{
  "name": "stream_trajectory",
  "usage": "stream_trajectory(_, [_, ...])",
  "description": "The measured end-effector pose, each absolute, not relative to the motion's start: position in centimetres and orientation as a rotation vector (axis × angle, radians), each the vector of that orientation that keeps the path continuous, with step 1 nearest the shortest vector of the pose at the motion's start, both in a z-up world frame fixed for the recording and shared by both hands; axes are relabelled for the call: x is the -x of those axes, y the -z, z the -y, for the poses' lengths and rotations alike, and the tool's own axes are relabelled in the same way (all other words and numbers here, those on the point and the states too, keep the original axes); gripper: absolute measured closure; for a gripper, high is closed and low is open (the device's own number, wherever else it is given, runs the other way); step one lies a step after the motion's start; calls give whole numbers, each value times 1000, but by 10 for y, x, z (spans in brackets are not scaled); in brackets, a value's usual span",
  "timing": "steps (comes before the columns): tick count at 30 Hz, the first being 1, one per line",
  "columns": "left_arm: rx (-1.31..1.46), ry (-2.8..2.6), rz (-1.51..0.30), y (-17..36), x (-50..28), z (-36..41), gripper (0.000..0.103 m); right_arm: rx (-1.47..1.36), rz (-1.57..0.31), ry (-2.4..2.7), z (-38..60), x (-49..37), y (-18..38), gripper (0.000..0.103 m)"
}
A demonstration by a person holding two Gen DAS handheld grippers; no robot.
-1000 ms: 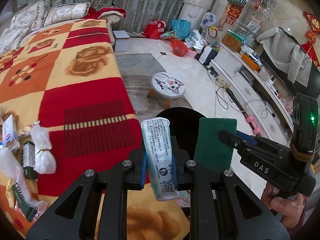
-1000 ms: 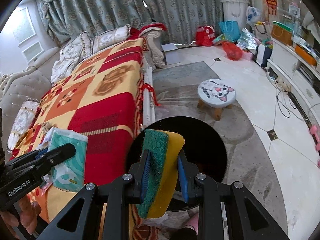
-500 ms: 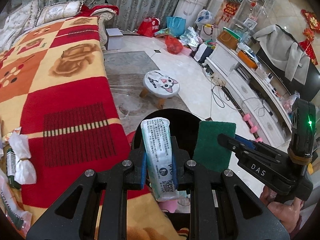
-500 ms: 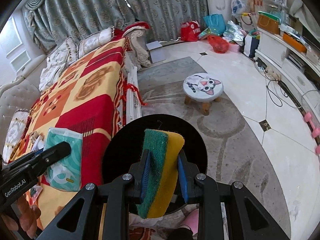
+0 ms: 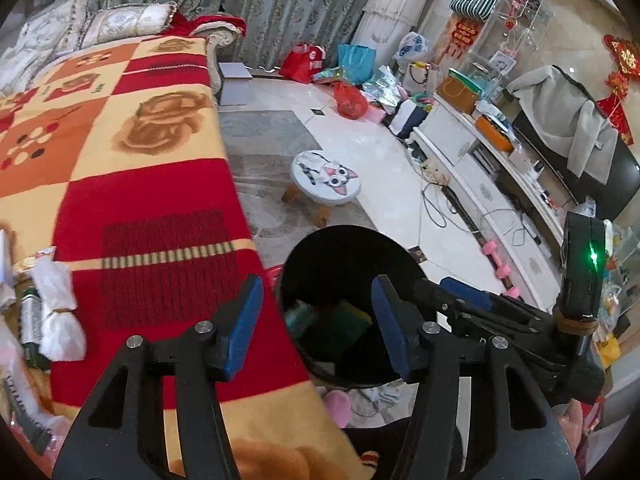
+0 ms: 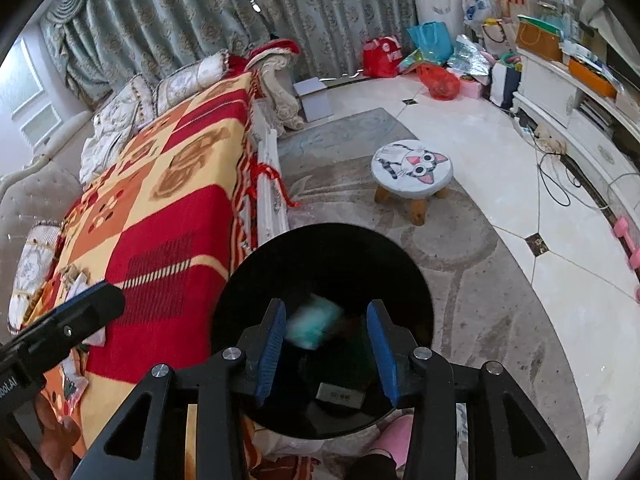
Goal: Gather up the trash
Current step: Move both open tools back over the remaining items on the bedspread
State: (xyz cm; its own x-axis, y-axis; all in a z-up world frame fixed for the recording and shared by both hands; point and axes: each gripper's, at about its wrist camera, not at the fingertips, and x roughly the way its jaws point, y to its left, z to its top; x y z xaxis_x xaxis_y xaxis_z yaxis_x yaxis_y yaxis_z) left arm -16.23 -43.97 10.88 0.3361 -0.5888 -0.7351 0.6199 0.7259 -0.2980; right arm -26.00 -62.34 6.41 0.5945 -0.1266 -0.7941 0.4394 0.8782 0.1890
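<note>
I see a red and yellow blanket [image 5: 132, 216] beside a black bin [image 6: 324, 276], where the dropped tissue pack [image 6: 314, 326] and sponge [image 5: 344, 320] now lie. My left gripper [image 5: 316, 320] and right gripper [image 6: 326, 344] have just been opening, jaws empty, above the bin. Remaining litter [image 5: 56, 320] lies on the blanket's left side, nearer my left gripper.

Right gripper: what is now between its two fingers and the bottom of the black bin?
In the right wrist view, the right gripper is open and empty. Below it, inside the black bin, a blurred teal packet is falling; other trash lies at the bottom.
</note>
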Motion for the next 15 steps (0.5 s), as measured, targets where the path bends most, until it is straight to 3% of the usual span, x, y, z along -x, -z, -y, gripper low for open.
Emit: stream_trajectory(15, [-67, 633, -940, -112, 165, 357, 48, -343, -891, 216, 551, 241, -69, 59])
